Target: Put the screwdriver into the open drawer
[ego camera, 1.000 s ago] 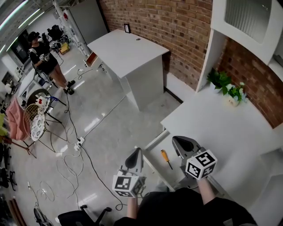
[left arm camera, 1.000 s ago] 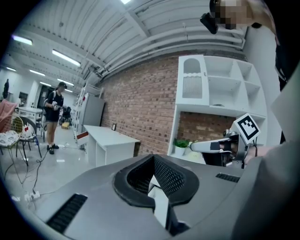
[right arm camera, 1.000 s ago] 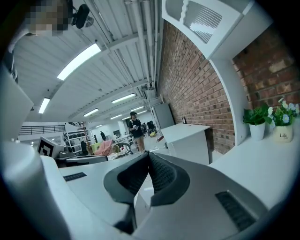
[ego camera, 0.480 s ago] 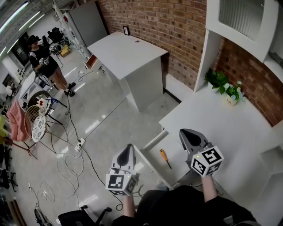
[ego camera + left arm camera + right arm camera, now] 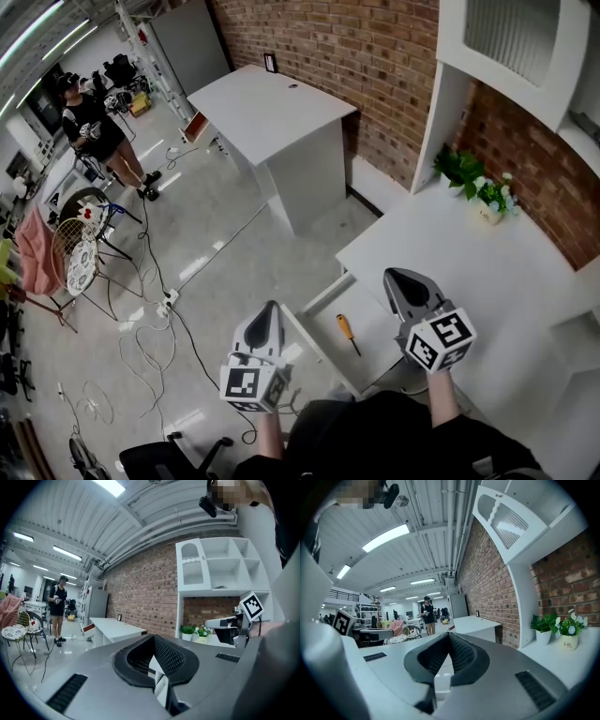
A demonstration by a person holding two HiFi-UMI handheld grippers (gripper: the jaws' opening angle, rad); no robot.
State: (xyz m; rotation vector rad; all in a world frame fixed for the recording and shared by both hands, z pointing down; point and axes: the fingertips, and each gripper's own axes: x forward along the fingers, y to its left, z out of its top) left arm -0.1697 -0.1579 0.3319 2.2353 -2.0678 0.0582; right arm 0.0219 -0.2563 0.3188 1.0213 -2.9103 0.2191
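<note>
The screwdriver, orange handle and dark shaft, lies inside the open white drawer that juts from the desk's left side. My left gripper hovers left of the drawer, over the floor, shut and holding nothing. My right gripper hangs just right of the drawer, above the desk's near corner, also shut and bare. In the left gripper view the jaws of the left gripper meet with nothing between them; the same holds for the right gripper in its own view. Neither touches the screwdriver.
The white desk carries two small potted plants by the brick wall, under a white shelf unit. A separate white table stands beyond. Cables trail over the floor; a person stands far off left.
Both grippers have lifted a little and drifted apart, the left one leftward, the right one rightward. The screwdriver lies where it lay in the drawer.
</note>
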